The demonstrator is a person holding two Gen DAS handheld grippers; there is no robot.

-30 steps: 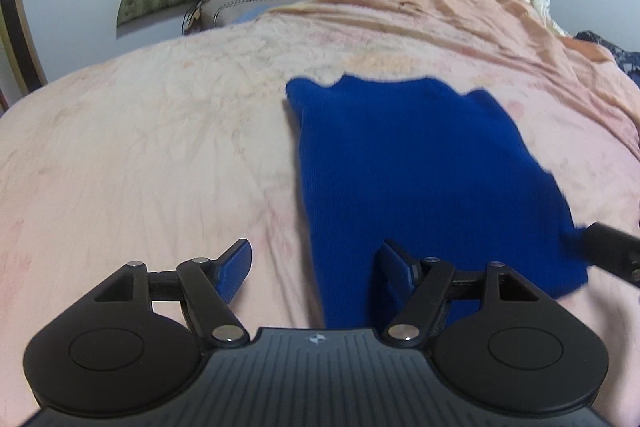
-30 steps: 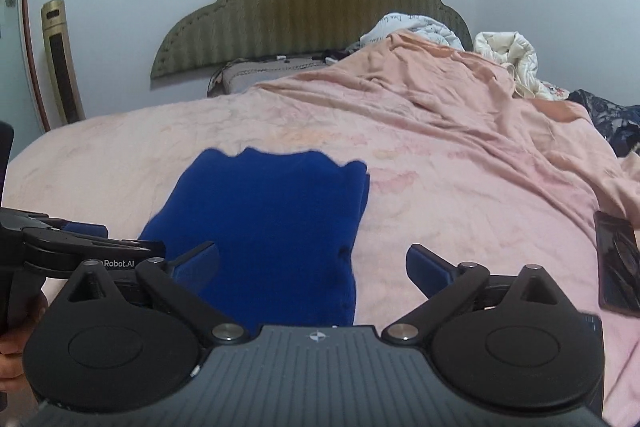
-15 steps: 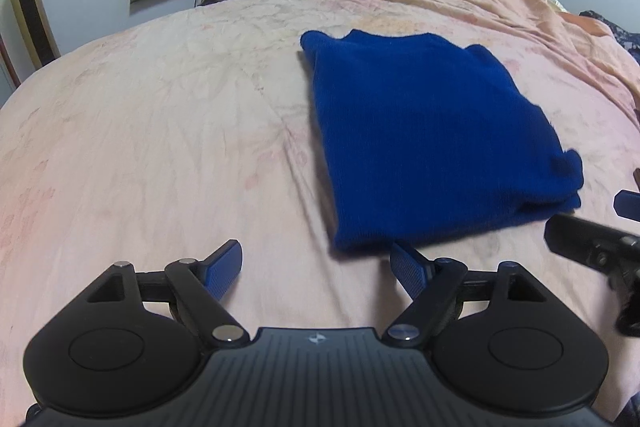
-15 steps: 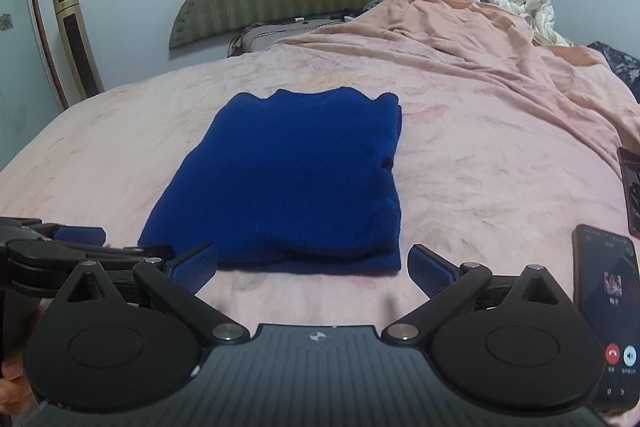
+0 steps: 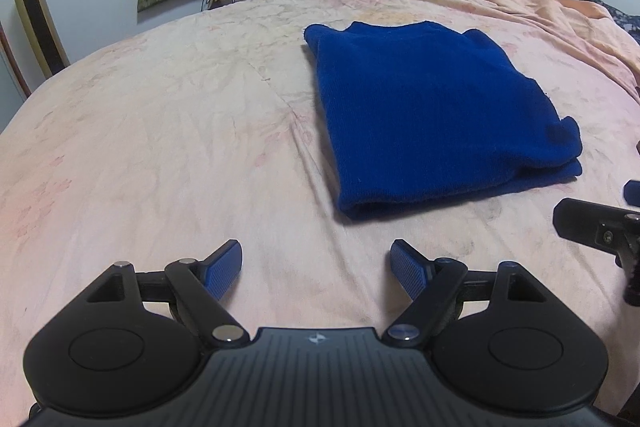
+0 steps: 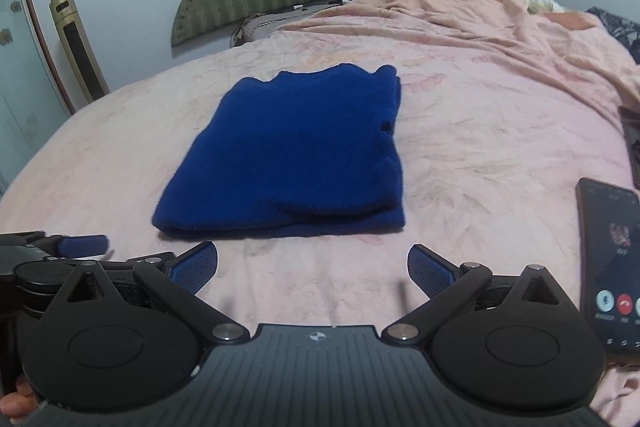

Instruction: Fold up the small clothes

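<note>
Blue knit garment [image 6: 296, 147]: folded on the bed [image 5: 160, 131], near edge bulging; judged liable to spring apart.
Left gripper [image 5: 316, 269]: fingers released, just widened, empty.
Right gripper [image 6: 312, 269]: fingers released, empty.
Phone [image 6: 608, 259]: beside right gripper; a sweep could knock it.

deep blue knit garment [image 6: 292, 147], folded into a flat rectangle on the pink bedspread [image 6: 480, 131]

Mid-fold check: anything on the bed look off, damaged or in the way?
Two things. The folded blue sweater has a small dark spot, possibly a hole, near its right edge. A smartphone lies on the pink sheet right of the right gripper, its call screen lit.
</note>
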